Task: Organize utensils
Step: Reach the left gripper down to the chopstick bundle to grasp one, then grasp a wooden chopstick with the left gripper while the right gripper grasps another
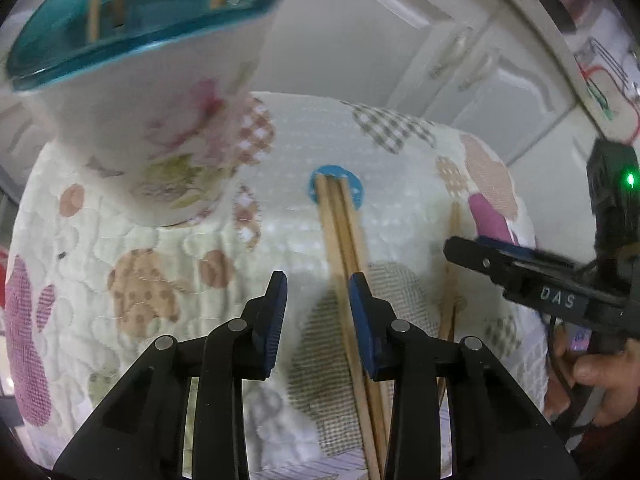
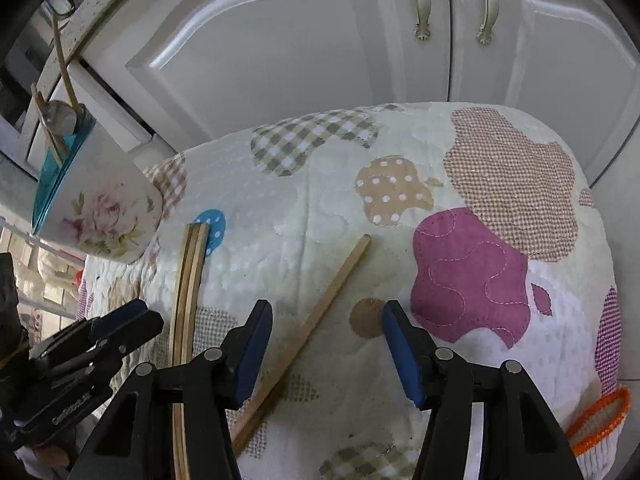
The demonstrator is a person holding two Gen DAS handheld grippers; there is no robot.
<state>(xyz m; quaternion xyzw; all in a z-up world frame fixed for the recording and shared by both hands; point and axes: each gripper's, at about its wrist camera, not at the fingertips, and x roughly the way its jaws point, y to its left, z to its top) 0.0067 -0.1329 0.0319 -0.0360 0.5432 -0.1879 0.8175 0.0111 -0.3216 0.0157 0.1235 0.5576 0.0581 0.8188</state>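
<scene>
A white floral cup (image 1: 160, 120) with a teal inside stands on the quilted cloth (image 1: 180, 280) at the left and holds several wooden chopsticks. A bundle of chopsticks (image 1: 340, 236) lies flat on the cloth and runs under the right finger of my left gripper (image 1: 318, 300), which is open with only cloth in its gap. A single chopstick (image 2: 320, 308) lies slantwise below my open right gripper (image 2: 326, 320), nearer its left finger. From the right wrist, the cup (image 2: 104, 216), the bundle (image 2: 192, 272) and the left gripper (image 2: 120, 320) appear at the left.
White cabinet doors (image 2: 280, 48) with metal handles (image 2: 422, 4) stand close behind the cloth-covered surface. An orange-edged white item (image 2: 600, 420) sits at the cloth's near right corner. A hand (image 1: 600, 376) holds the right gripper (image 1: 480, 252) at the right edge of the left wrist view.
</scene>
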